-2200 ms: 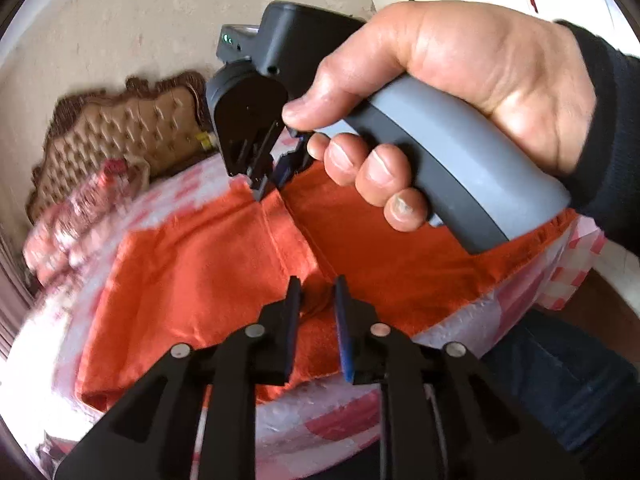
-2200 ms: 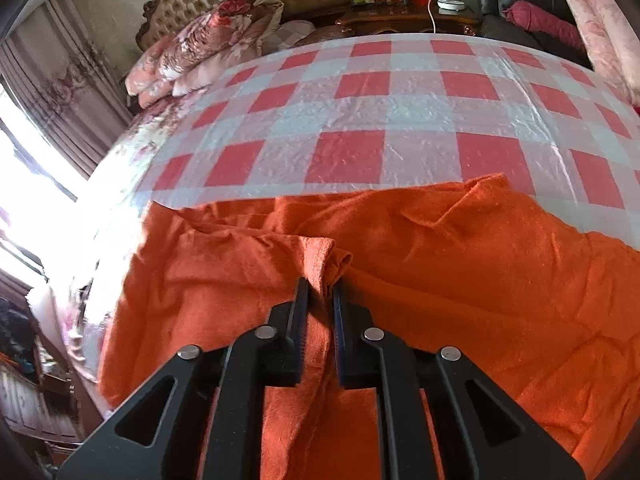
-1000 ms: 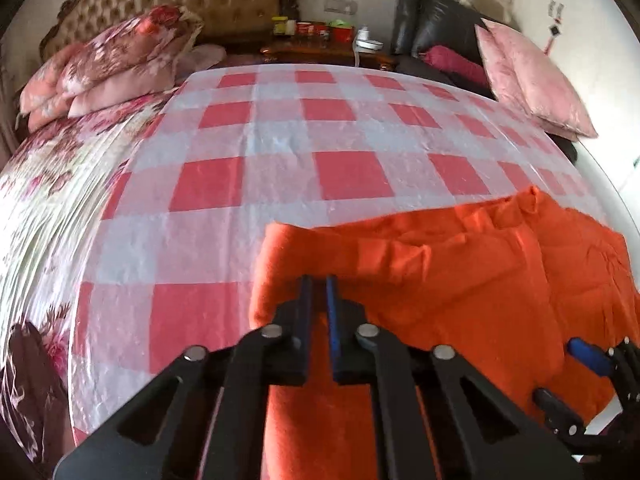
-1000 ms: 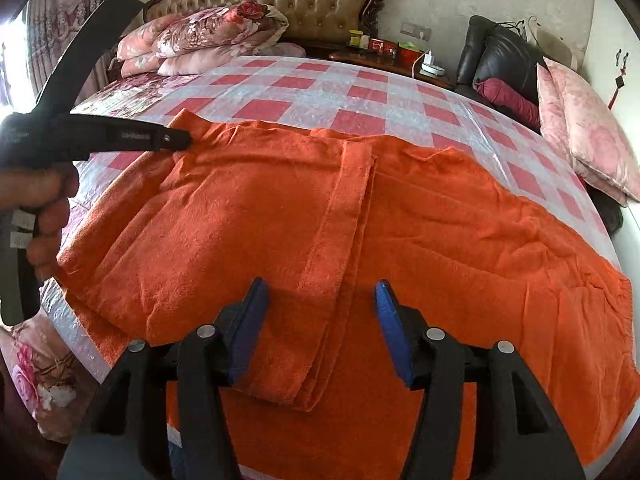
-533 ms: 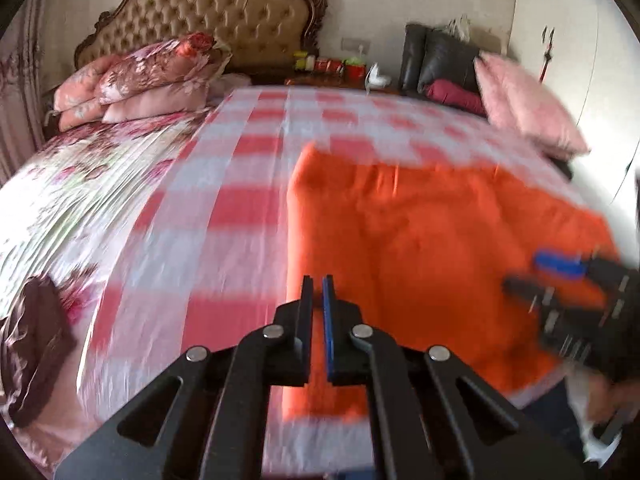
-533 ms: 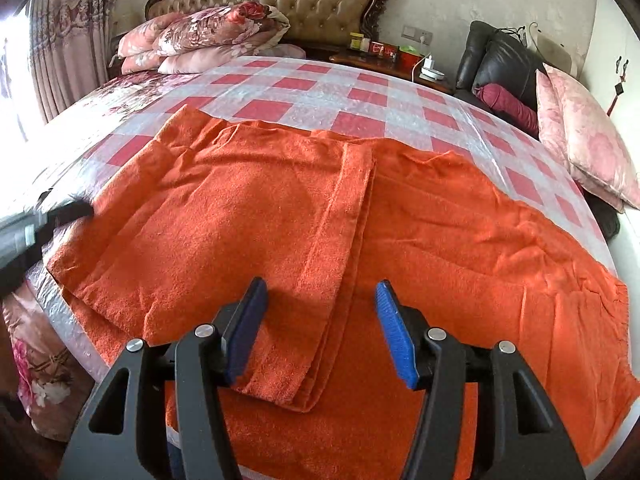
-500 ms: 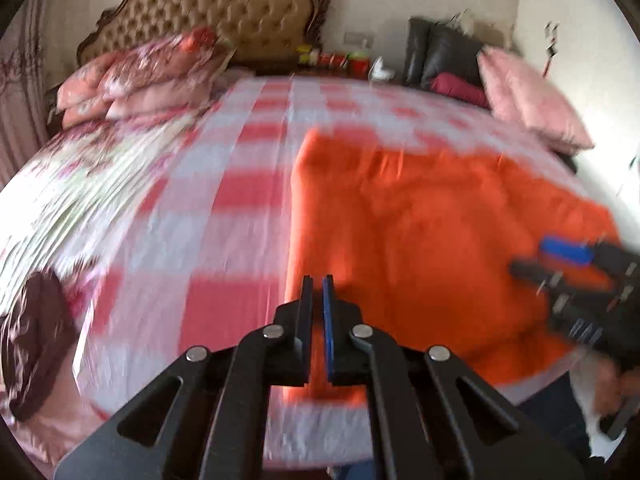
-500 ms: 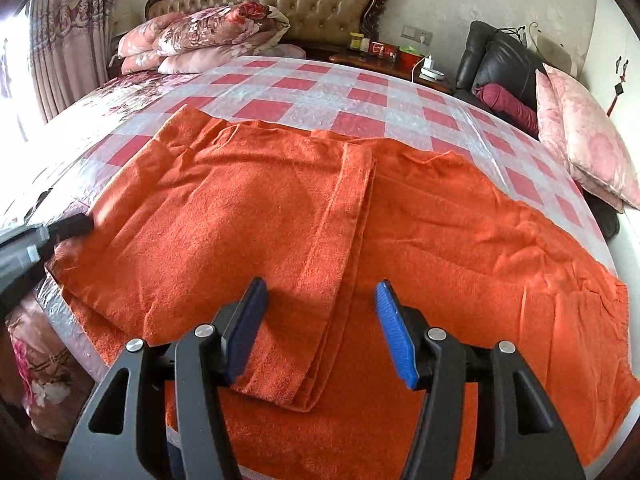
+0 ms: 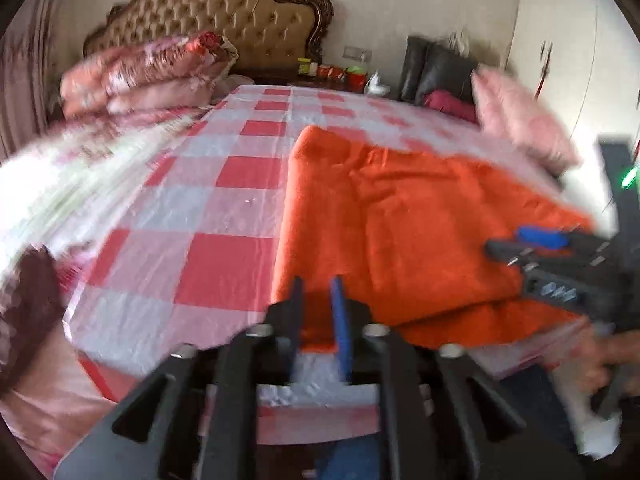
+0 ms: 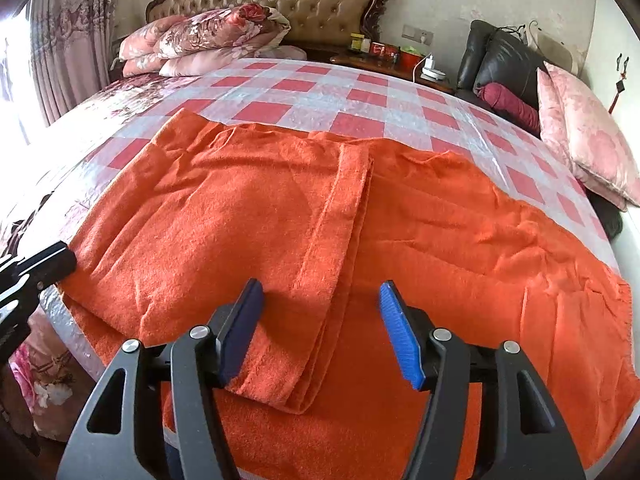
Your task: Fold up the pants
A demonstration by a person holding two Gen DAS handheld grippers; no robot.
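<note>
Pants (image 10: 248,216), one orange pair, two claws open above

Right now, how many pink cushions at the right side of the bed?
2. Both lean together at the bed's right edge: front pink cushion, and the second pink cushion just behind it, mostly covered. More could be hidden behind them.

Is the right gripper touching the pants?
Cannot tell. Right wrist view: right gripper has jaws open, straddling the fold in the pants; no contact or gap shows plainly.

Both wrist views look down-forward, close over the bed's (image 10: 320,88) near edge, toward the headboard (image 9: 240,20).
</note>
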